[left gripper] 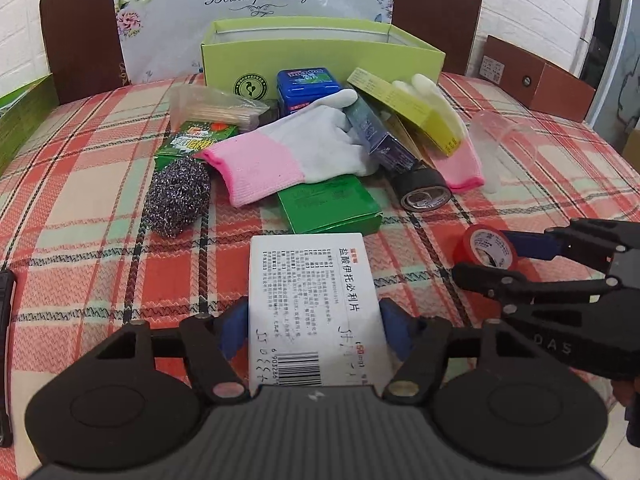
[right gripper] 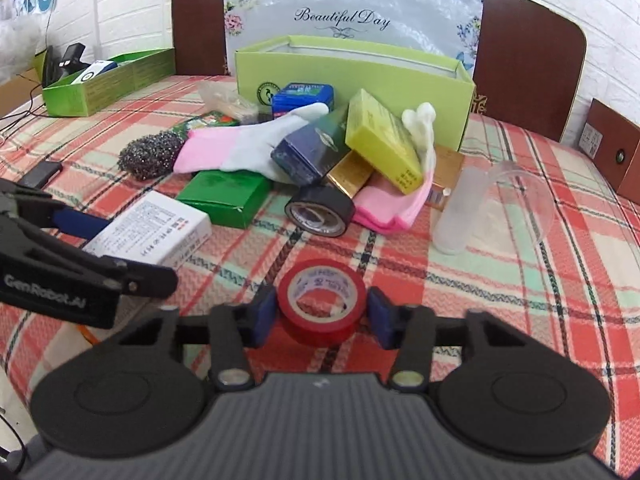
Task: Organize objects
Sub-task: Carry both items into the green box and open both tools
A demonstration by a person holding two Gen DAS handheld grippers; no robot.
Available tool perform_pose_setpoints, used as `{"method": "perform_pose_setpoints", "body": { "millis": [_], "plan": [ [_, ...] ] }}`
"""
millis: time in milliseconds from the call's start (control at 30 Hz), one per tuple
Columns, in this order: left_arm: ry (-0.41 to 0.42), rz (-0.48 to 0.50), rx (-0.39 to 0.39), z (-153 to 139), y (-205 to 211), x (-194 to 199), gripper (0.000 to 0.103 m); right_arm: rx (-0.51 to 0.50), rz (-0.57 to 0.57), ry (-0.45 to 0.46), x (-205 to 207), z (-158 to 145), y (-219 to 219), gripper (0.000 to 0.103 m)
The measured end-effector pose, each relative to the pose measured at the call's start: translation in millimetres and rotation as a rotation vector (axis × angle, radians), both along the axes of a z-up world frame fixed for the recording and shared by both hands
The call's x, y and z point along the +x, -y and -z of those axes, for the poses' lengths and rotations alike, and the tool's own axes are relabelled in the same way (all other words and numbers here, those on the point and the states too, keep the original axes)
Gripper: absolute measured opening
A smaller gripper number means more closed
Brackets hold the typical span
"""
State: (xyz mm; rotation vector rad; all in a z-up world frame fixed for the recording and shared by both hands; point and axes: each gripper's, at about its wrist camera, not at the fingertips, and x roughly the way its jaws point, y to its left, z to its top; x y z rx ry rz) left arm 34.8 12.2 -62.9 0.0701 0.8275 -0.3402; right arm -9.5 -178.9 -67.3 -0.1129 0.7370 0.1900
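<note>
On the checked tablecloth [left gripper: 80,200], from left to right: white medicine box [left gripper: 316,304] lying flat between the blue pads of the left gripper [left gripper: 314,326], pads against its long sides, apparently gripped; probably light, thin card, easily crushed, best pinched gently across those sides. Just right, red tape roll [right gripper: 322,300] lying flat inside the right gripper [right gripper: 322,316], pads close beside it, contact unclear; likely light, stiff, slightly slick, best squeezed across the outer rim.
</note>
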Motion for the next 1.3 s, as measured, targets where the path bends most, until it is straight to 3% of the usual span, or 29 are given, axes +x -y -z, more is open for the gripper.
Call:
{"method": "perform_pose_setpoints", "body": {
  "millis": [167, 333, 533, 667, 833, 967, 1133, 1167, 1233, 1300],
  "plan": [
    [-0.006, -0.017, -0.092, -21.2, -16.3, -6.5, 0.070, 0.038, -0.019, -0.001, -6.4, -8.6, 1.6, 0.046],
    [0.136, 0.013, -0.139, -78.0, -21.9, 2.2, 0.070, 0.089, -0.053, 0.066, -6.4, -43.8, 7.4, 0.046],
    [0.321, 0.023, -0.173, -150.9, -6.9, 52.8, 0.070, 0.105, -0.092, 0.196, 37.7, -103.8, 10.3, 0.046],
    [0.350, -0.004, -0.197, -172.9, 9.9, 107.9, 0.071, 0.063, -0.083, 0.264, 88.7, -134.2, 7.4, 0.046],
    [0.284, -0.055, -0.208, -155.0, 27.3, 188.2, 0.071, -0.020, -0.019, 0.289, 166.7, -128.5, 0.0, 0.046],
    [0.222, -0.090, -0.165, -130.2, 33.4, 241.2, 0.071, -0.029, 0.043, 0.184, 226.6, -94.4, 6.6, 0.046],
    [0.128, -0.098, -0.115, -97.8, 34.7, 281.6, 0.072, -0.002, 0.058, 0.103, 268.5, -68.3, 10.5, 0.046],
    [0.103, -0.101, -0.103, -91.3, 35.2, 286.8, 0.074, 0.012, 0.065, 0.081, 276.3, -63.1, 12.3, 0.046],
    [0.077, -0.125, -0.068, -80.4, 35.2, 292.6, 0.088, 0.029, 0.071, 0.038, 289.0, -54.7, 13.5, 0.046],
    [0.102, -0.093, -0.067, -73.0, 34.6, 291.0, 0.089, 0.044, 0.079, 0.007, 297.6, -47.6, 16.9, 0.069]
  ]
}}
